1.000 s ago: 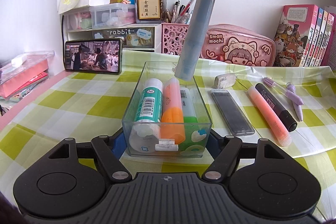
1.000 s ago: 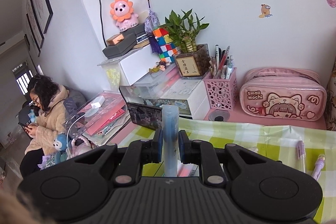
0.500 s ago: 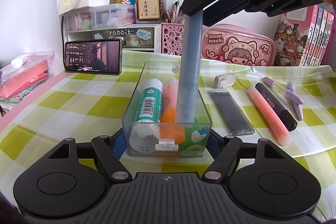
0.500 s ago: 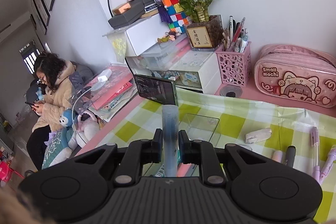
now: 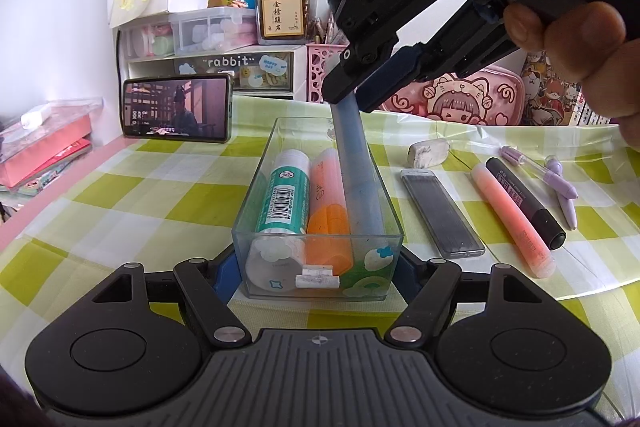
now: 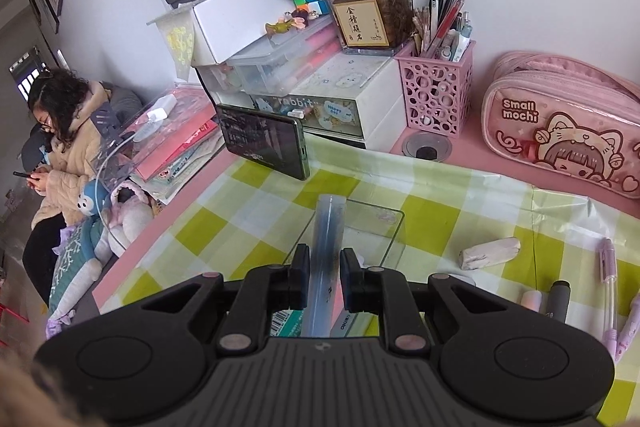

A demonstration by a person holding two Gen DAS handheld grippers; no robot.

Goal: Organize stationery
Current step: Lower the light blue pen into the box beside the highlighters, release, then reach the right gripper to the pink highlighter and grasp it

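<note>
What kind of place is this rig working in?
Probably a home study desk: a pink pen holder full of pens, a cartoon pencil case, and stacked drawer organisers against the wall, plus a checked tablecloth.

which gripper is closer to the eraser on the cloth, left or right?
Right. The right gripper holds the blue marker over the clear box, just beside the eraser. The left gripper clamps the box's near end.

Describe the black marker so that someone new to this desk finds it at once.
Start at the clear box on the checked cloth and look right, past the flat grey case. The black marker lies beside a pink highlighter, the only dark pen there.
</note>
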